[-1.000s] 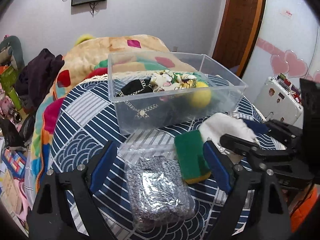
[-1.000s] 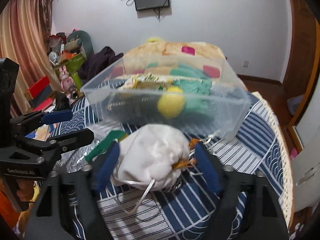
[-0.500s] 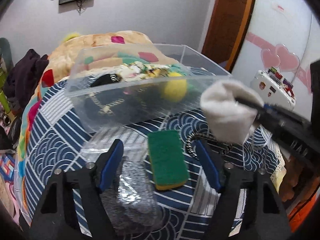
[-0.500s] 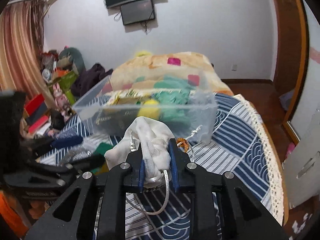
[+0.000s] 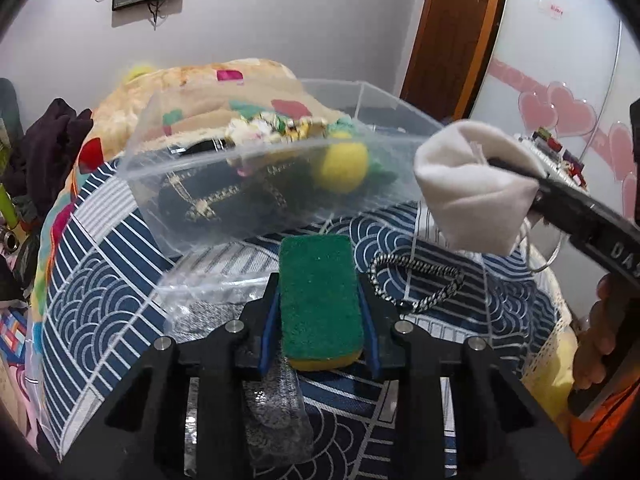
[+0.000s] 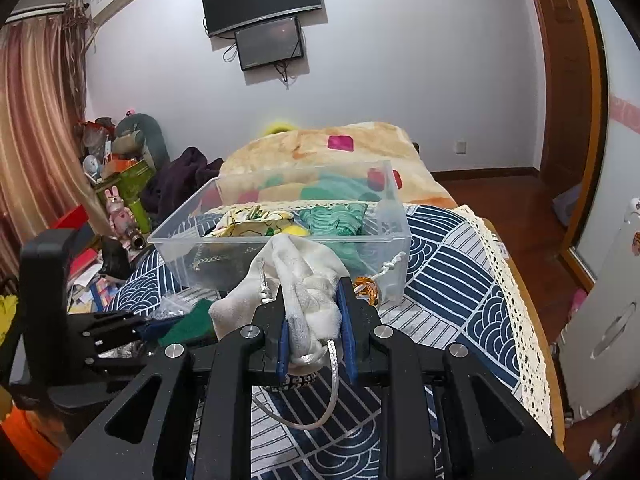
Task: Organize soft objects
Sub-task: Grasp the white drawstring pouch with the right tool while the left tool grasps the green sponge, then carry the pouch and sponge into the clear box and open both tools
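Note:
My left gripper (image 5: 320,292) is shut on a green sponge with a yellow base (image 5: 318,296), just in front of the clear plastic bin (image 5: 280,152). My right gripper (image 6: 314,300) is shut on a white drawstring pouch (image 6: 296,276) and holds it in the air near the bin's front wall (image 6: 280,244). The pouch also shows at the right of the left wrist view (image 5: 472,184). The bin holds a yellow ball (image 5: 344,166), a black item with a chain, patterned cloth and green cloth (image 6: 336,220).
A grey item in a clear bag (image 5: 264,396) lies under my left gripper. A braided bracelet (image 5: 416,280) lies on the blue patterned bedspread (image 6: 448,280). A blanket pile (image 6: 320,148) sits behind the bin. Clutter stands at the left; a white case (image 6: 604,320) stands at the right.
My right gripper shut on the white pouch and lifted it off the bed. My left gripper moved right from the bagged item and shut on the green sponge.

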Tool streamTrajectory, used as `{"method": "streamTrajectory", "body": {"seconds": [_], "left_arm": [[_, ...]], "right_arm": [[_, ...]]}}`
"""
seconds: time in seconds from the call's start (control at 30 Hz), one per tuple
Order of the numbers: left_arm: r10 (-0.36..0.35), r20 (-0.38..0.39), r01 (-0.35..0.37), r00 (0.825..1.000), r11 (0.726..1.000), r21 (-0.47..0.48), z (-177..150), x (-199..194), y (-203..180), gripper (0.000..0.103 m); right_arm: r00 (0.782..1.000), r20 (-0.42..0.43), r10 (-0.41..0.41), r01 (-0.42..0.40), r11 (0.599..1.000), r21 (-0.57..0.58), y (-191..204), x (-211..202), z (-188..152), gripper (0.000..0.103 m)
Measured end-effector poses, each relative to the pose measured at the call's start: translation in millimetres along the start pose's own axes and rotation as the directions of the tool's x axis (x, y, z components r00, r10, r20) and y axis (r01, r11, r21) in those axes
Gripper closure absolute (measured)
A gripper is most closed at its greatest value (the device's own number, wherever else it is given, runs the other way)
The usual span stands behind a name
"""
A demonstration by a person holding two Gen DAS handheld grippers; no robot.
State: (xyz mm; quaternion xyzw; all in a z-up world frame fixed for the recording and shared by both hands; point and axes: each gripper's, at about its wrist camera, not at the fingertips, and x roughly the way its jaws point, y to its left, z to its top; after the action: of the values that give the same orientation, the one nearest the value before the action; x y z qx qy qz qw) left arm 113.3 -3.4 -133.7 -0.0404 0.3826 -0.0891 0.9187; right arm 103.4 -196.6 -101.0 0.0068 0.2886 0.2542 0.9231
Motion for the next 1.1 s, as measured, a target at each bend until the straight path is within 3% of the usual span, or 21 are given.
{"method": "streamTrajectory", "body": {"seconds": [0.23,0.6,0.87,1.1], "left_arm": [[0.011,0.094,-0.010,0.996,1.000,-0.014,21.3,-32.4,4.7,0.068],[0.086,0.228,-0.080,0.970,0.996,-0.036,67.5,-66.3,27.4,0.068],[0.124,0.204,-0.111,0.971,0.991,-0.075,88.7,-41.0,47.0,0.068],[0.149,0.140,-0.138,0.979,0.987,-0.086,90.2,-5.7,57.4,0.068]], "right_arm": [[0.999,0.037,-0.010,0.011,1.000,-0.023,4.8,-6.1,14.7,0.084],[0.984,0.164,-0.063,0.076,0.995,-0.071,12.2,-7.1,58.2,0.084],[0.983,0.147,-0.109,0.116,0.992,-0.042,4.2,20.4,67.9,0.084],[0.993,0.071,-0.098,0.100,0.995,-0.014,-2.8,46.2,64.4,0.084]]}}
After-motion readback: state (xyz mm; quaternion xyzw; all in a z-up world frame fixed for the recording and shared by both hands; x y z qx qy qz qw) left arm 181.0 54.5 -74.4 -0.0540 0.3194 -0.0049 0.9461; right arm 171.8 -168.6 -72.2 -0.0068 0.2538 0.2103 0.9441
